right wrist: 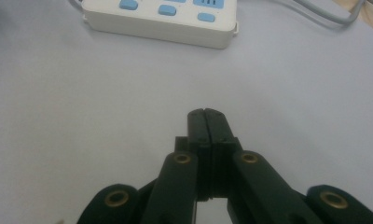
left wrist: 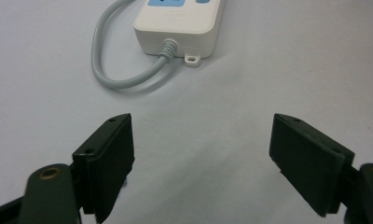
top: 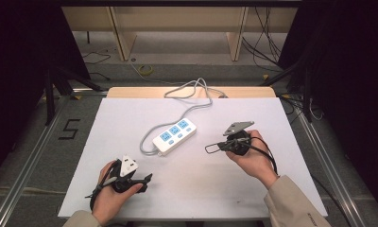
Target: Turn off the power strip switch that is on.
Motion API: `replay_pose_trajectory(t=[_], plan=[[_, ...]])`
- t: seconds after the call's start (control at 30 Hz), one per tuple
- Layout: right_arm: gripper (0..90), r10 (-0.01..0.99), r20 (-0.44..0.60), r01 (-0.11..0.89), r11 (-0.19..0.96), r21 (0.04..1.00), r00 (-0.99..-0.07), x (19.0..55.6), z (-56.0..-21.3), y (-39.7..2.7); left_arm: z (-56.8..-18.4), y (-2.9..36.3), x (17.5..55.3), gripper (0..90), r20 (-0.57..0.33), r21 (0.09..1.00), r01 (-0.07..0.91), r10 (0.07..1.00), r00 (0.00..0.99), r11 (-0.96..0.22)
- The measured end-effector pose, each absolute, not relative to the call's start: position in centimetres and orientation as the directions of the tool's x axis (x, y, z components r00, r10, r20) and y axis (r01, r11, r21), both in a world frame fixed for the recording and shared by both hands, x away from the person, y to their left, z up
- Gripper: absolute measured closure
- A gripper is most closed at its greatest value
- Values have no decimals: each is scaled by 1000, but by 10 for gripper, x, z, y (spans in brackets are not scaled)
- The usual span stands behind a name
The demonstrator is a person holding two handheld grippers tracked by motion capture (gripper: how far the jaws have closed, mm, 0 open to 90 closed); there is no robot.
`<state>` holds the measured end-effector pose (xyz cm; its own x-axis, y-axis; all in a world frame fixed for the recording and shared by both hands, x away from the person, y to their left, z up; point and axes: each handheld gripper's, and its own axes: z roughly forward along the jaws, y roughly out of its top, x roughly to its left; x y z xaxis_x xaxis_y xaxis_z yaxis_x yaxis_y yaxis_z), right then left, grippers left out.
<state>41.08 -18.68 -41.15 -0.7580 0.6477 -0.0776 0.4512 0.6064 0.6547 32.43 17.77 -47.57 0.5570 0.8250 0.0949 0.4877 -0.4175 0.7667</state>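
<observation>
A white power strip (top: 174,136) with blue sockets lies at the middle of the white tabletop, and its grey cord (top: 189,92) loops away toward the far edge. My left gripper (top: 146,180) rests near the front left and points right. In the left gripper view my left gripper (left wrist: 201,140) stands wide open with bare table between its jaws, and the power strip's (left wrist: 177,21) cord end lies ahead. My right gripper (top: 208,148), right of the strip, points left at it. In the right gripper view the right gripper (right wrist: 207,114) is shut on nothing, short of the strip (right wrist: 161,21).
The white tabletop (top: 130,118) lies on a wooden table. Metal rails run along both sides. A "5" marking (top: 70,128) is on the floor at the left. Loose cables (top: 267,42) lie on the floor beyond the table.
</observation>
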Motion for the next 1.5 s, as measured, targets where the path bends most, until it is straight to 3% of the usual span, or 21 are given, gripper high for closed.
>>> replay_pose_trajectory(t=[1.5], plan=[[900,638,-83,448,622,642,-766,443,-407,-157,-476,177,324,220,100,763,486,821,563,-426]])
